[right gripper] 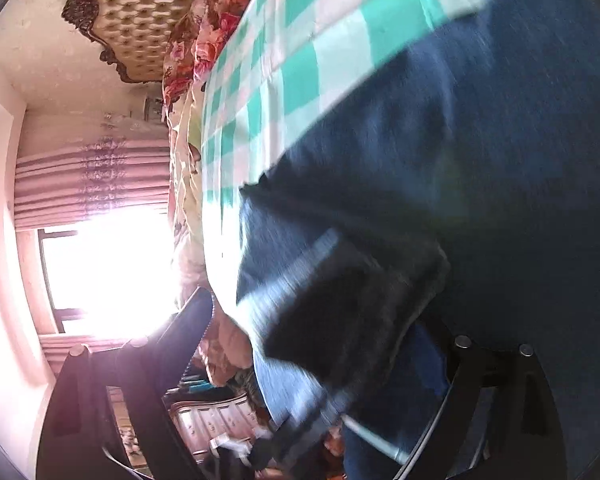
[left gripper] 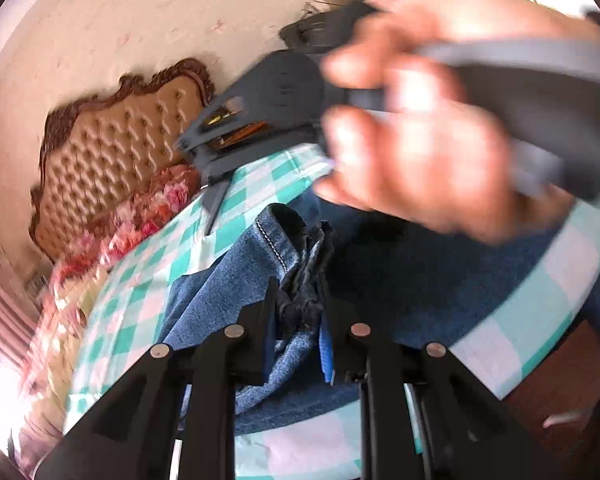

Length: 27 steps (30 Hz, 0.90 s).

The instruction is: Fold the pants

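Blue denim pants [left gripper: 236, 280] lie on a green-and-white checked sheet [left gripper: 140, 280] on a bed. My left gripper [left gripper: 298, 300] is shut on a bunched fold of the pants. In the left wrist view the right gripper [left gripper: 216, 184] hangs above the sheet in a blurred hand [left gripper: 420, 132], its jaws close together with nothing between them. In the right wrist view the pants [right gripper: 440, 160] fill the frame, blurred. My right gripper [right gripper: 324, 320] shows widely spread fingers [right gripper: 192, 320], and a dark denim flap lies in front between them; whether it is held is unclear.
A tufted headboard [left gripper: 112, 148] with a carved frame stands at the bed's far end, with floral bedding [left gripper: 140, 216] below it. A bright window [right gripper: 108, 272] with pink curtains [right gripper: 92, 176] is to the side. A wooden floor [left gripper: 552, 380] shows past the bed edge.
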Each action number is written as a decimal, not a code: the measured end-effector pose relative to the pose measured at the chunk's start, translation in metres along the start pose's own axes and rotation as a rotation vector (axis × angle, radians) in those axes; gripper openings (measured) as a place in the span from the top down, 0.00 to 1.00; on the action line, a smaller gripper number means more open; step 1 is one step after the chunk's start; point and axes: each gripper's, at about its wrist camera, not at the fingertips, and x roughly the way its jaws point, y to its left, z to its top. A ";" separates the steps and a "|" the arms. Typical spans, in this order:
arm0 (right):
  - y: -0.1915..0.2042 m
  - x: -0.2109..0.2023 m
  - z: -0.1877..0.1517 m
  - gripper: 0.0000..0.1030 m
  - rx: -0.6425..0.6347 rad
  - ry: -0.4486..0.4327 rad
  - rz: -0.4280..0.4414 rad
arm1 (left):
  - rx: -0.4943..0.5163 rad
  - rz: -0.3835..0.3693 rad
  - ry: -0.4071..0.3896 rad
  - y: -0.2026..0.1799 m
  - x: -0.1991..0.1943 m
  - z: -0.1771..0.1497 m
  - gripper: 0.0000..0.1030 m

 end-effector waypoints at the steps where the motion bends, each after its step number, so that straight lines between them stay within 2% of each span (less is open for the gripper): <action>1: 0.005 0.002 0.002 0.59 -0.031 0.004 -0.025 | 0.022 0.013 0.002 -0.004 0.003 -0.002 0.82; 2: 0.007 0.002 0.003 0.76 -0.051 0.009 -0.041 | 0.039 0.026 0.003 -0.009 0.004 -0.003 0.81; 3: 0.010 0.002 0.005 0.78 -0.070 0.015 -0.056 | 0.047 0.025 0.004 -0.013 0.004 -0.005 0.79; 4: 0.014 0.002 0.007 0.86 -0.099 0.011 -0.087 | 0.044 0.018 0.004 -0.014 0.006 -0.007 0.72; 5: 0.013 0.000 0.007 0.86 -0.119 0.001 -0.115 | 0.041 0.012 0.000 -0.016 0.006 -0.008 0.66; 6: 0.013 -0.003 0.008 0.86 -0.130 -0.010 -0.138 | 0.042 0.003 -0.005 -0.018 0.006 -0.010 0.65; 10: -0.001 -0.006 0.006 0.86 -0.116 0.001 -0.159 | 0.050 0.012 0.000 -0.022 0.010 -0.016 0.64; 12: -0.005 -0.003 0.006 0.85 -0.112 0.005 -0.169 | 0.073 0.031 -0.001 -0.025 0.011 -0.019 0.59; 15: -0.007 -0.001 0.006 0.85 -0.109 0.005 -0.177 | 0.090 0.033 0.005 -0.029 0.013 -0.022 0.58; 18: -0.007 -0.001 0.008 0.76 -0.113 -0.001 -0.203 | 0.094 0.019 0.018 -0.028 0.019 -0.021 0.57; 19: -0.006 -0.002 0.009 0.73 -0.118 -0.010 -0.220 | 0.096 0.009 0.043 -0.028 0.024 -0.021 0.58; 20: -0.007 -0.002 0.010 0.72 -0.118 -0.011 -0.213 | 0.096 -0.004 0.055 -0.032 0.023 -0.022 0.68; 22: -0.007 -0.003 0.012 0.72 -0.124 -0.015 -0.210 | 0.076 -0.023 0.069 -0.031 0.024 -0.020 0.74; 23: -0.006 -0.003 0.013 0.73 -0.141 -0.017 -0.214 | 0.072 -0.020 0.067 -0.029 0.024 -0.019 0.75; 25: -0.001 -0.001 0.012 0.84 -0.199 -0.024 -0.248 | 0.069 -0.010 0.059 -0.029 0.021 -0.015 0.76; 27: 0.003 -0.006 0.011 0.86 -0.207 -0.035 -0.241 | 0.064 -0.002 0.048 -0.027 0.017 -0.009 0.77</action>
